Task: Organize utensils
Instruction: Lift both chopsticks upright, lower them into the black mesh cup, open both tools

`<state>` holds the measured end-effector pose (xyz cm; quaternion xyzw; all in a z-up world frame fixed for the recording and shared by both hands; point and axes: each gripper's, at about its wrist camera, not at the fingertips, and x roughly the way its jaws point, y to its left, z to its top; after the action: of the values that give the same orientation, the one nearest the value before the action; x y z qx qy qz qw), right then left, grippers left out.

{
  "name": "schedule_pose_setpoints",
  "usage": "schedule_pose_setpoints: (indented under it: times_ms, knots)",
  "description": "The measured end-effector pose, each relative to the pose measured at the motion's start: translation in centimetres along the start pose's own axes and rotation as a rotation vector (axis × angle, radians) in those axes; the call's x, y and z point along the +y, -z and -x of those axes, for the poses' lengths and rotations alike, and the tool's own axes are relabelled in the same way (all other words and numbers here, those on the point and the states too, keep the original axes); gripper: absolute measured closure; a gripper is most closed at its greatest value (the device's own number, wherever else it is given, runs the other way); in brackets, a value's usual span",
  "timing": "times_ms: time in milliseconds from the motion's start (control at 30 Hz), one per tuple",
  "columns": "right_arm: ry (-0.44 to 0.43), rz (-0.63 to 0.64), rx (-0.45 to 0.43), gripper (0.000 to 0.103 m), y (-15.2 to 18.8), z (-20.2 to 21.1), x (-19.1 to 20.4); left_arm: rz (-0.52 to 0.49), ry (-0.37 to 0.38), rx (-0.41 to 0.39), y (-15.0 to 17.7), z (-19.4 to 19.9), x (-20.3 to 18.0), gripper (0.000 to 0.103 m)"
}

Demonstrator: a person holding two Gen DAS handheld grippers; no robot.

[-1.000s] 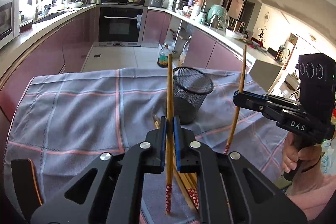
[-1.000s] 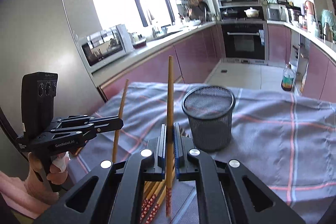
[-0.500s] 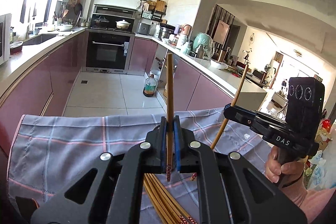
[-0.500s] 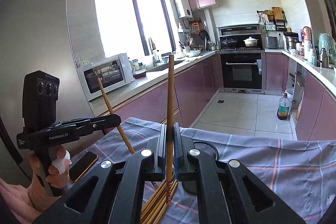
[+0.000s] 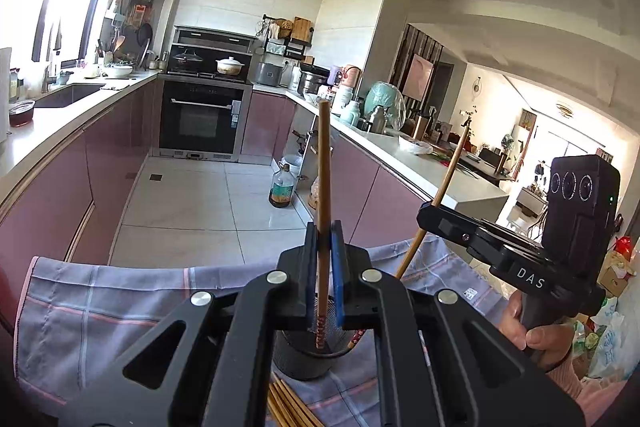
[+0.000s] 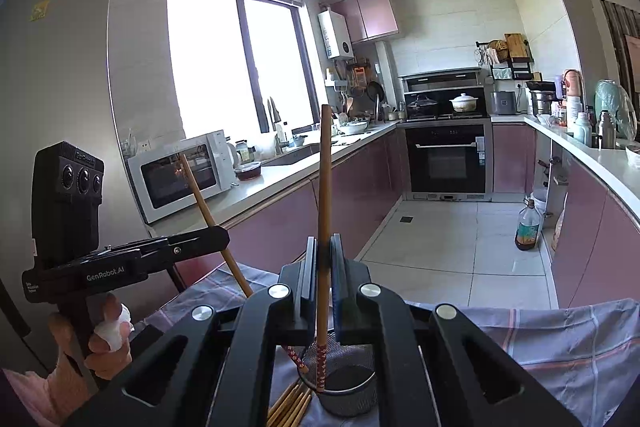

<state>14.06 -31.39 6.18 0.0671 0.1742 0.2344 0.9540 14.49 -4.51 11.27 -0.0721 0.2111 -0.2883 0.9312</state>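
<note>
- Much more kitchen floor and ceiling in both views than a second ago; far less of the grey checked cloth (image 5: 100, 311), now only low in the picture.
- Black mesh cup (image 5: 304, 359) no longer out ahead on the cloth; now right under both grippers, half hidden behind the jaws.
- Left gripper (image 5: 325, 275) clamped tight on one wooden chopstick (image 5: 323, 167), upright, same as before; red patterned tip now over the mouth of the cup, not down by the cloth.
- Right gripper (image 6: 322, 279) clamped tight on its own chopstick (image 6: 325, 179), upright, same as before; red tip hanging into the cup's mouth.
- Loose chopsticks (image 6: 290, 403) lying flat on the cloth just beside the cup.
- Only in the left wrist view: right gripper from the side, hand (image 5: 536, 335) round its handle, stick leaning, tip at the cup's rim; living room far behind.
- Only in the right wrist view: left gripper from the side, hand (image 6: 100, 343) with a white wrap on one finger; white microwave (image 6: 180, 175) and bright window (image 6: 236, 63).
</note>
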Motion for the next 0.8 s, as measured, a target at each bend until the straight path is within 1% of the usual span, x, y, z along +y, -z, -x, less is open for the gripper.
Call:
schedule_pose_setpoints:
  times_ms: [100,233,333,467,600,800]
  knots:
    - [0.009,-0.003,0.008,0.098,0.0,-1.0,-0.4,-0.010,-0.008,0.010,-0.1,-1.3,0.0,0.096]
    - [0.021,-0.002,0.058,0.098,0.7,-2.9,-0.8,-0.022,-0.019,0.061,0.5,-3.4,-0.1,0.096]
    - [0.027,0.001,0.117,0.098,1.5,-4.4,-1.1,-0.031,-0.024,0.116,1.5,-5.4,0.1,0.096]
    - [0.031,-0.004,0.218,0.098,2.9,-6.6,-1.7,-0.042,-0.027,0.216,3.2,-8.4,0.4,0.096]
    - [0.044,-0.020,0.298,0.098,4.0,-8.5,-2.2,-0.042,-0.030,0.282,4.5,-11.1,1.3,0.096]
    - [0.076,-0.036,0.353,0.097,4.9,-10.1,-2.4,-0.009,-0.056,0.312,5.1,-13.9,3.3,0.095]
